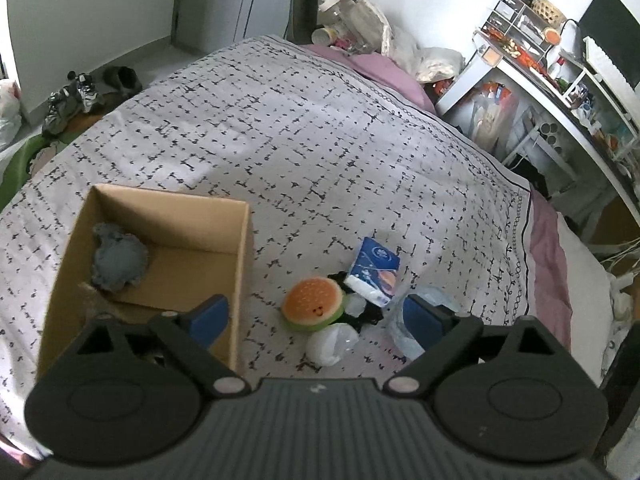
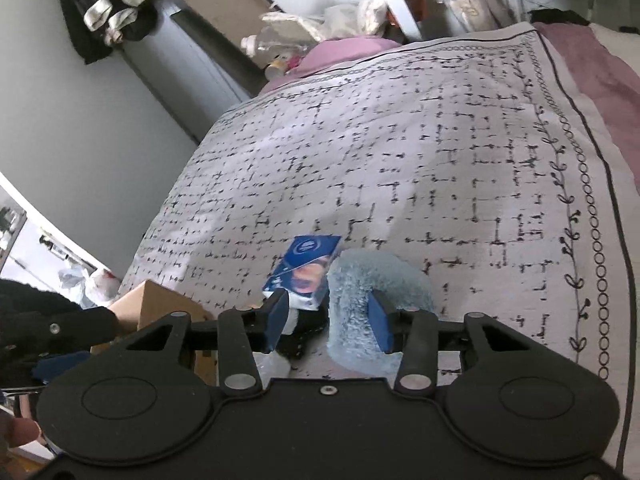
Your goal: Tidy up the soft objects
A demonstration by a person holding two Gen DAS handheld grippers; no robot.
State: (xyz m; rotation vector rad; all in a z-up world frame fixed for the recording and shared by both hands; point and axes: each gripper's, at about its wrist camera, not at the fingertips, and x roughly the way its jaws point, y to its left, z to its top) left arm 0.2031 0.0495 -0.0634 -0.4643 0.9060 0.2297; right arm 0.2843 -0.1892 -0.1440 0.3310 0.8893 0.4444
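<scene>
On the bed lies a small heap: a burger plush (image 1: 314,304), a blue-and-white tissue pack (image 1: 374,272) (image 2: 306,268), a black item (image 1: 362,314) (image 2: 304,332), a white plastic-wrapped lump (image 1: 330,344) and a light blue fluffy cloth (image 1: 430,300) (image 2: 356,300). My left gripper (image 1: 314,316) hovers open above the burger plush, holding nothing. My right gripper (image 2: 328,322) is low over the heap, jaws partly apart. Its right finger sits against the fluffy cloth and its left finger beside the tissue pack; no firm pinch shows. A grey-blue soft piece (image 1: 118,258) lies in the cardboard box (image 1: 240,264).
The box's corner (image 2: 160,300) shows left of the right gripper, with the left gripper's body (image 2: 52,336) beyond it. Patterned bedspread (image 1: 320,140) stretches ahead. A cluttered white desk (image 1: 540,80) stands right of the bed; shoes (image 1: 76,96) lie on the floor at left.
</scene>
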